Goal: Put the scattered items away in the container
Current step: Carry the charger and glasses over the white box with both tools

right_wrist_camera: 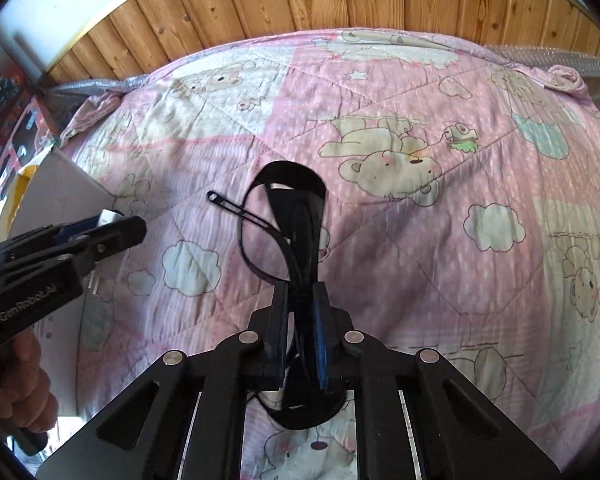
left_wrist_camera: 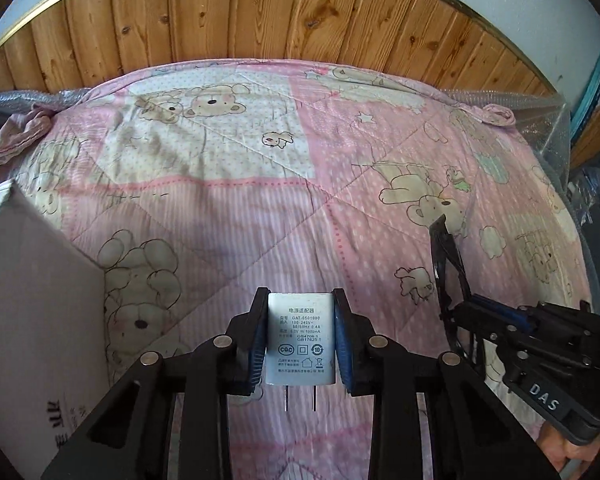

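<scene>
A white power adapter (left_wrist_camera: 301,338) with two prongs pointing down is clamped in my left gripper (left_wrist_camera: 301,312), held above the pink bear-print quilt (left_wrist_camera: 260,200). Black glasses (right_wrist_camera: 296,216) with folded arms stick up from my right gripper (right_wrist_camera: 300,304), which is shut on them. In the left wrist view the right gripper (left_wrist_camera: 466,306) and the glasses (left_wrist_camera: 446,248) appear at the right. In the right wrist view the left gripper (right_wrist_camera: 118,222) shows at the left with the white adapter (right_wrist_camera: 109,215) at its tip. A white cardboard box (left_wrist_camera: 32,300) stands at the left, its wall also seen in the right wrist view (right_wrist_camera: 60,188).
The quilt covers a bed against a wooden panelled wall (left_wrist_camera: 260,16). Bubble wrap (left_wrist_camera: 540,120) lines the bed's far edges. Bunched pink cloth (left_wrist_camera: 16,136) lies at the far left corner. A hand (right_wrist_camera: 24,392) holds the left gripper's handle. Colourful boxes (right_wrist_camera: 8,112) stand beyond the bed.
</scene>
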Available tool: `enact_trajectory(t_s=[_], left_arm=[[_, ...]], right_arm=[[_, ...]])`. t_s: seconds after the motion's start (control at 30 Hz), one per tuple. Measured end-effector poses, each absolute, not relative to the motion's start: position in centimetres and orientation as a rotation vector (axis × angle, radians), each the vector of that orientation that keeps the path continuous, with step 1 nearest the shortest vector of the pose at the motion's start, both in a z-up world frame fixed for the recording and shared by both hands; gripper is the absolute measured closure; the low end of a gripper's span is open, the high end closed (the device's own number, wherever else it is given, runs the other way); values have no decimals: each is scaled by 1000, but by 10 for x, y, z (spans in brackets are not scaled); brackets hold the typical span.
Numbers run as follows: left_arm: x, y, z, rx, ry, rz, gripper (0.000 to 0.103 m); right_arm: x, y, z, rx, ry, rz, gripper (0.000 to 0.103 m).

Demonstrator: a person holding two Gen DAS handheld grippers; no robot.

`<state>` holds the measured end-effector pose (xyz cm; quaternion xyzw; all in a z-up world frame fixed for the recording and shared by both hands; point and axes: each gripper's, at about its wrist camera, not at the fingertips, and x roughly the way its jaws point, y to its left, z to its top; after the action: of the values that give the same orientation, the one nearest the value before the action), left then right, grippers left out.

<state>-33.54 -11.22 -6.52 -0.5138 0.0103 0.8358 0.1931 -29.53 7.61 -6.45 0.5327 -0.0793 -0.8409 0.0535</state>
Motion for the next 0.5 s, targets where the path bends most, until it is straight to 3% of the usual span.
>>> enact_trajectory(t_s=[0.2, 0.5], left_arm=[[-302, -141, -45, -1456, -70, 2367, 72], [-260, -185, -3, -1456, -180, 2457, 72]], right_arm=[[-289, 101, -62, 1619, -481, -2527, 92], [-258, 60, -7, 1512, -457, -2472, 92]])
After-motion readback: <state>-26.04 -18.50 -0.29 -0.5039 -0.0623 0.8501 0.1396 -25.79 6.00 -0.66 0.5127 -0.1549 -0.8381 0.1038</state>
